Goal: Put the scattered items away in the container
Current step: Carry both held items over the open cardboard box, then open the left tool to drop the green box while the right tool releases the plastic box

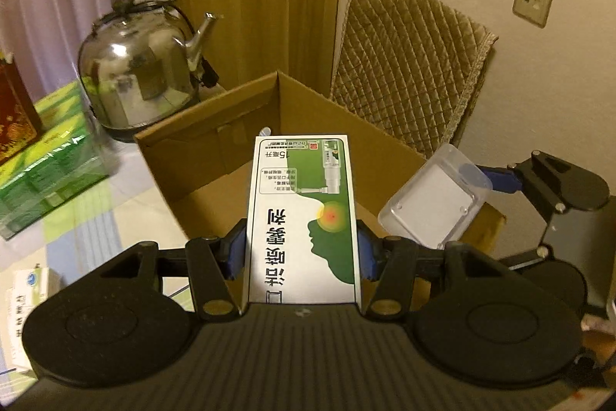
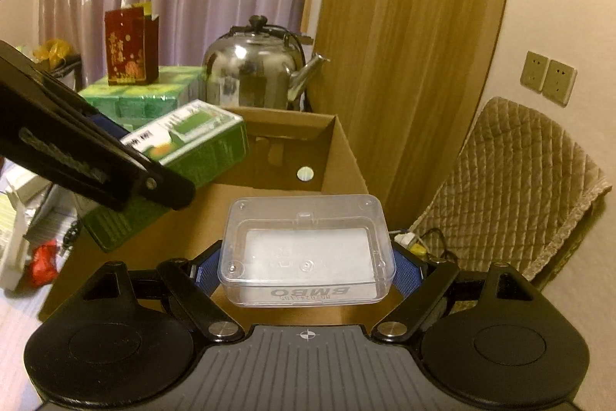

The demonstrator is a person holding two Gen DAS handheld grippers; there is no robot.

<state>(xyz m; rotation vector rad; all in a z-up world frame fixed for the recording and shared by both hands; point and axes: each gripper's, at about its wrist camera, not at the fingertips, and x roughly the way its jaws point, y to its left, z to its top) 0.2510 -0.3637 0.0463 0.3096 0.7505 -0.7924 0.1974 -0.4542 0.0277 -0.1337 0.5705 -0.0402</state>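
both grippers hover over the open brown cardboard box (image 1: 215, 156): the left gripper (image 1: 302, 253) is clamped on a green-and-white printed carton (image 1: 304, 214), and the right gripper (image 2: 308, 268) is clamped on a clear plastic lidded case (image 2: 308, 249). they hang close together, so they could bump. letting go too early would likely drop the case outside the box.

The kettle (image 1: 140, 72) stands behind the cardboard box (image 1: 215, 156), the quilted cushion (image 1: 408, 72) to its right.

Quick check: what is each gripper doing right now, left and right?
Left gripper: shut on the green-and-white box, over the cardboard box.
Right gripper: shut on the clear plastic case.
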